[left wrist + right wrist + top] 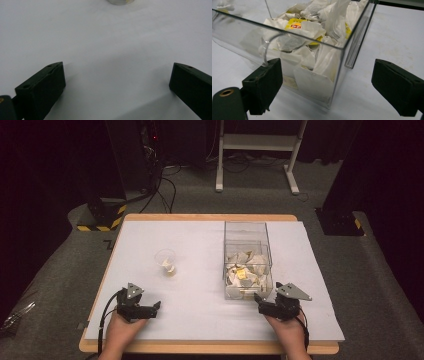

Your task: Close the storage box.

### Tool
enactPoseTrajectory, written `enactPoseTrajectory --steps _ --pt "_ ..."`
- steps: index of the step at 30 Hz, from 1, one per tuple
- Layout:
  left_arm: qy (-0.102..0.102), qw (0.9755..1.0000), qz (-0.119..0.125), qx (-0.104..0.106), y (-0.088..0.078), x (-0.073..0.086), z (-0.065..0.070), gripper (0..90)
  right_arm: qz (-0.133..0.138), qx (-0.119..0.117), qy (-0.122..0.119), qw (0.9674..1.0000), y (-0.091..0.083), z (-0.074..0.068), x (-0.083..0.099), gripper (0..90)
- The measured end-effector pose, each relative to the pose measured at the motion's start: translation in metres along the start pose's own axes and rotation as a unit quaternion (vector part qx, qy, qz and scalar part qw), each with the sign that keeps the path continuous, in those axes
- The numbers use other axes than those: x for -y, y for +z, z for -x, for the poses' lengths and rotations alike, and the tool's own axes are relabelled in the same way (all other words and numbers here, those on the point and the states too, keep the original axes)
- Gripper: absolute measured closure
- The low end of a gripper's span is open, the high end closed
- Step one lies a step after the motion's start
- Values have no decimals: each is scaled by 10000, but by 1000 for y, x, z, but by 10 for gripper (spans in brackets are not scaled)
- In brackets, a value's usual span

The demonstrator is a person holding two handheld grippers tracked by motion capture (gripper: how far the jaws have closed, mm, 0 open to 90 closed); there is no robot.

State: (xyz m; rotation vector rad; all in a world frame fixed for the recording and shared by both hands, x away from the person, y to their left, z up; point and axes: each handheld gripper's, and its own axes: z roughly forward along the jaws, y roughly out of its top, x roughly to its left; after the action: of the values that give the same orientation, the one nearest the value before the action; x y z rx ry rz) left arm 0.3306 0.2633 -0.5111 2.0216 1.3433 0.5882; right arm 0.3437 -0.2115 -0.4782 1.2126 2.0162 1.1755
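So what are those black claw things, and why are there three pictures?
A person sits at a table holding a pinching tool in each hand. The left gripper and the right gripper each have two black jaws, and both are open, holding nothing. One picture comes from a camera up high. The other two come from small cameras riding on the tools. On the table stand a small clear cup and a clear box full of tea bags. The right gripper points at a corner of that box.
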Motion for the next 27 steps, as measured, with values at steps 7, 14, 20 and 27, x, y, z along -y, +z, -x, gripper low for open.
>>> enactPoseTrajectory --steps 7,14,20,27 --pt "-15 10000 6 -5 0 0 0 8 34 -17 83 10000 6 5 -3 100" --pt "-28 10000 3 -3 0 0 0 9 65 20 148 9999 14 8 -7 105" --pt "-35 10000 7 -1 0 0 0 12 58 52 204 9998 22 11 -12 106" --pt "-34 10000 -2 33 0 0 -1 12 31 120 267 9996 30 14 -17 118"
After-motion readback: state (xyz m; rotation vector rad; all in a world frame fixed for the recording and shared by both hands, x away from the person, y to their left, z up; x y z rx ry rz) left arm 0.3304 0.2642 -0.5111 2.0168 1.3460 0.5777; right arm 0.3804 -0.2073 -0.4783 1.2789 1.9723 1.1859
